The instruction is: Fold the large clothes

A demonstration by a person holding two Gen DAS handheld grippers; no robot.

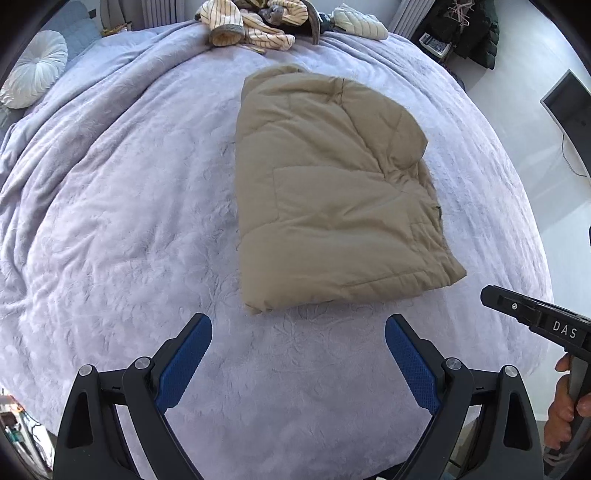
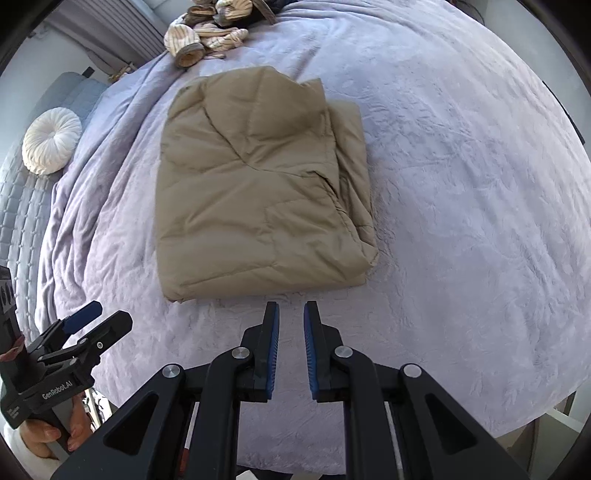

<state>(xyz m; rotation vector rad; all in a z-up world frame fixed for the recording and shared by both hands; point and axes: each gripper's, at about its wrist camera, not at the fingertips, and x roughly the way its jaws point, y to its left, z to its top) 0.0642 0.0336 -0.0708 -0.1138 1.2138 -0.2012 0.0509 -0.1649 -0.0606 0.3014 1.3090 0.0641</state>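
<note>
Our left tongs (image 1: 298, 334) point steeply down at the bed (image 1: 110, 221), their blue pads (image 1: 184, 363) spread wide with nothing between them, only the lilac bedspread (image 2: 461, 184) below. Our right tongs (image 2: 291, 321) also tilt steeply down, their pads (image 2: 274, 343) drawn close together with a narrow gap left, and they pinch nothing. Both pairs hang over the near edge of the bed, clear of the cloth.

From the right wrist view, the left tongs show at the lower left, gripped by the left hand (image 2: 55, 432) around the handle, with a white sleeve (image 2: 14, 454) at the wrist. From the left wrist view, the right tongs' black body reaches in from the right edge, and the fingers of the right hand (image 1: 565, 410) curl around its handle.

The tan padded jacket (image 1: 332, 199) lies folded into a thick, roughly rectangular bundle on the middle of the bed, just beyond both pairs of tongs and touched by neither. A heap of striped clothes (image 1: 255, 26) sits at the far edge of the bed, well apart from the jacket. A round white cushion (image 2: 51, 140) rests near the headboard (image 2: 70, 92).
</note>
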